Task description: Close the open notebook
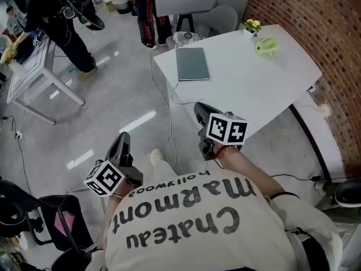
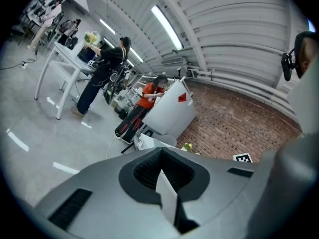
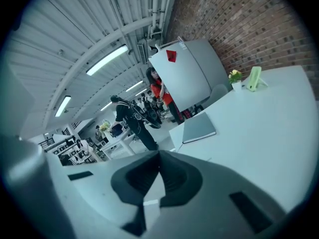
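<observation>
A grey notebook (image 1: 192,64) lies closed and flat near the far left edge of the white table (image 1: 254,89). The right gripper view shows the same notebook (image 3: 199,127) well ahead of the jaws. My right gripper (image 1: 200,109) hovers at the table's near edge, short of the notebook, its jaws shut with nothing between them (image 3: 159,156). My left gripper (image 1: 123,138) hangs over the floor, left of the table and close to my body. Its jaws (image 2: 161,151) also meet at the tips and hold nothing.
A small pot of yellow flowers (image 1: 252,25) and a light green object (image 1: 267,45) stand at the table's far right. A brick wall (image 1: 316,33) runs along the right. A cable (image 1: 163,103) trails over the floor. Another white table (image 1: 34,78) and several people are at the back left.
</observation>
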{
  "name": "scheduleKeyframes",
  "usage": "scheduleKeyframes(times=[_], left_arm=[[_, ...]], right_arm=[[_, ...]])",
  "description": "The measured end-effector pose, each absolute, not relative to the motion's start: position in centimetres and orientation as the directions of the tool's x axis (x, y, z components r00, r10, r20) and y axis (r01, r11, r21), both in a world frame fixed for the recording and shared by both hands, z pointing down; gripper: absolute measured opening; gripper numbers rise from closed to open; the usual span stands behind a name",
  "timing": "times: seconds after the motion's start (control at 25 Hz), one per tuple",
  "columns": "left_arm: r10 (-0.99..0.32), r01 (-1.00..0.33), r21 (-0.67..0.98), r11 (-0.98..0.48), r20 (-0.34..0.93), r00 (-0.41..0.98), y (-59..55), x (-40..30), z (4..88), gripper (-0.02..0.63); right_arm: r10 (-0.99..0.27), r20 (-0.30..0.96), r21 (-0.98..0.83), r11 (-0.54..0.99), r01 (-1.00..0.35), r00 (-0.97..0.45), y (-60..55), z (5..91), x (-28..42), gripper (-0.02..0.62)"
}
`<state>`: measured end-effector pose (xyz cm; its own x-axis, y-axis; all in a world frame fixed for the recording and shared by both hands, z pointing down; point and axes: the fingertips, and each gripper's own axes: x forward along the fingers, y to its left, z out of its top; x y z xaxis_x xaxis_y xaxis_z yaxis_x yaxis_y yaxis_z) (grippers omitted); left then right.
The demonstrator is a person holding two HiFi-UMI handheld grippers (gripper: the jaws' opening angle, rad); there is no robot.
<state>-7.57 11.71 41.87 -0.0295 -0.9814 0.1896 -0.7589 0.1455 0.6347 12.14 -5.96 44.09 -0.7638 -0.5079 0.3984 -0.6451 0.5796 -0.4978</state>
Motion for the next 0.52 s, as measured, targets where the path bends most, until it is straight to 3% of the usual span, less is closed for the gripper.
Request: scheduleKeyframes(times=[0.52], left_arm=[[-0.980,-0.763,0.632,0.137,0.197,-0.013,12.0,-5.3,41.9,0.002]], right_arm=[[-0.520,0.410,-0.501,0.558,-0.662,-0.749,-5.7,44.6,14.8,0.003]])
